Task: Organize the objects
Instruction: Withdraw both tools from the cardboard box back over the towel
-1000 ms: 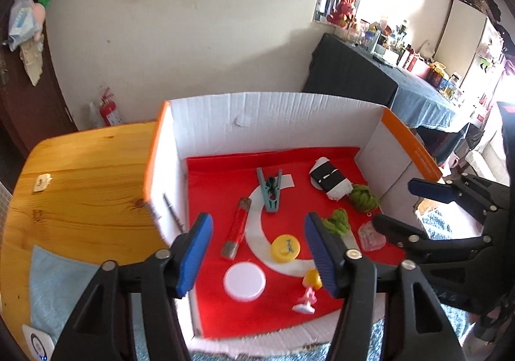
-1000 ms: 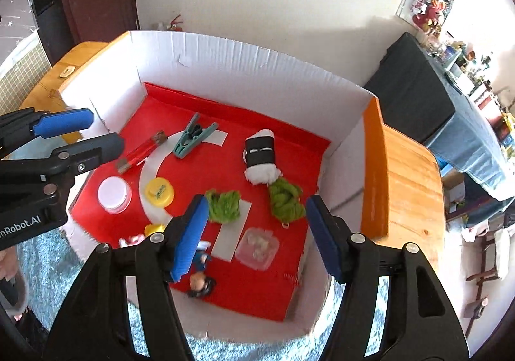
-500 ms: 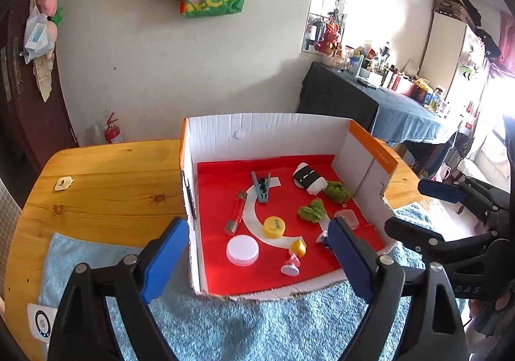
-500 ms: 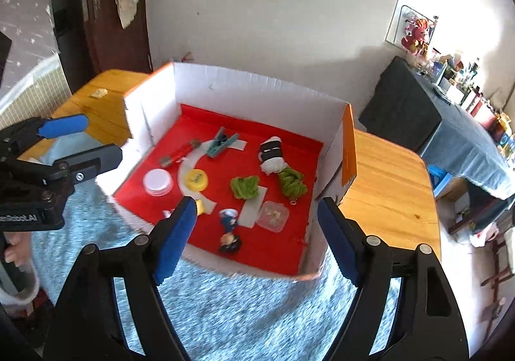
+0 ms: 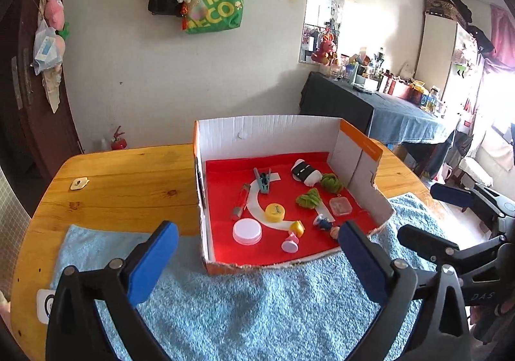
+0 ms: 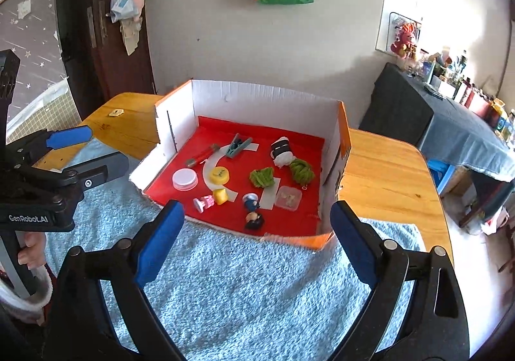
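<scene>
While both jaws open empty, each gripper [image 5: 257, 261] [image 6: 256, 240] angles downward.

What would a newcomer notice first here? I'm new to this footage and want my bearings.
A white cardboard box with orange edges stands on a wooden table, its bright red floor scattered with small things such as a round yellow cap. A fluffy blue towel spreads in front.

Bright daylight glares from the right; sharp focus, fisheye-bent edges.
</scene>
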`<move>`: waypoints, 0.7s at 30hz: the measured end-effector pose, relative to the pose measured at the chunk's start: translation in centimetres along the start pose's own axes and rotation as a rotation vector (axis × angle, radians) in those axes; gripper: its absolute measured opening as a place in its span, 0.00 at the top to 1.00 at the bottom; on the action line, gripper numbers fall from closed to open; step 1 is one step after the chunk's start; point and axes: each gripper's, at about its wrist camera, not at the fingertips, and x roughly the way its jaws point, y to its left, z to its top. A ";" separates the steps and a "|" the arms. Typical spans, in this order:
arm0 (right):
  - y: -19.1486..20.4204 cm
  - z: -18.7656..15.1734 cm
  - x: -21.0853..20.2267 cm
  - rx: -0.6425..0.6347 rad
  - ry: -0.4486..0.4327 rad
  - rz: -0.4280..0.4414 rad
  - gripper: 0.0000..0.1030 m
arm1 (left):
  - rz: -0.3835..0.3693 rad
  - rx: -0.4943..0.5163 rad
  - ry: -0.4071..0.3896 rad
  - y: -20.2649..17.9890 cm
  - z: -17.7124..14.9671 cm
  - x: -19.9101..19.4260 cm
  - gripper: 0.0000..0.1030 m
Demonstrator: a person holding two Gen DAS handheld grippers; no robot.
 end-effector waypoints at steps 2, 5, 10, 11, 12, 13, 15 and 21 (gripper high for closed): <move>0.4 -0.6 -0.4 0.005 -0.004 0.003 0.09 | -0.007 -0.003 -0.001 0.0 -0.5 -0.5 0.00; 0.7 -1.4 -0.6 0.013 -0.013 0.003 0.08 | -0.008 -0.002 -0.006 0.0 -1.3 -1.1 0.00; 1.4 -2.8 -1.0 0.026 -0.022 0.004 0.08 | 0.006 0.007 -0.011 -0.1 -2.6 -1.8 0.00; 1.5 -3.1 -1.0 0.029 -0.026 0.001 0.08 | 0.002 0.005 -0.008 -0.1 -2.9 -1.9 0.00; 1.6 -3.4 -1.0 0.031 -0.024 0.000 0.07 | -0.001 0.001 -0.006 -0.1 -3.1 -1.9 0.00; 1.6 -3.6 -1.0 0.034 -0.023 0.002 0.07 | -0.003 -0.001 -0.006 -0.1 -3.4 -2.0 0.00; 1.7 -4.2 -1.0 0.045 -0.023 0.011 0.07 | 0.004 0.000 -0.008 -0.1 -4.0 -2.2 0.00; 2.1 -5.7 -0.6 0.050 -0.013 0.004 0.05 | 0.001 -0.005 0.018 -0.3 -5.7 -1.9 0.00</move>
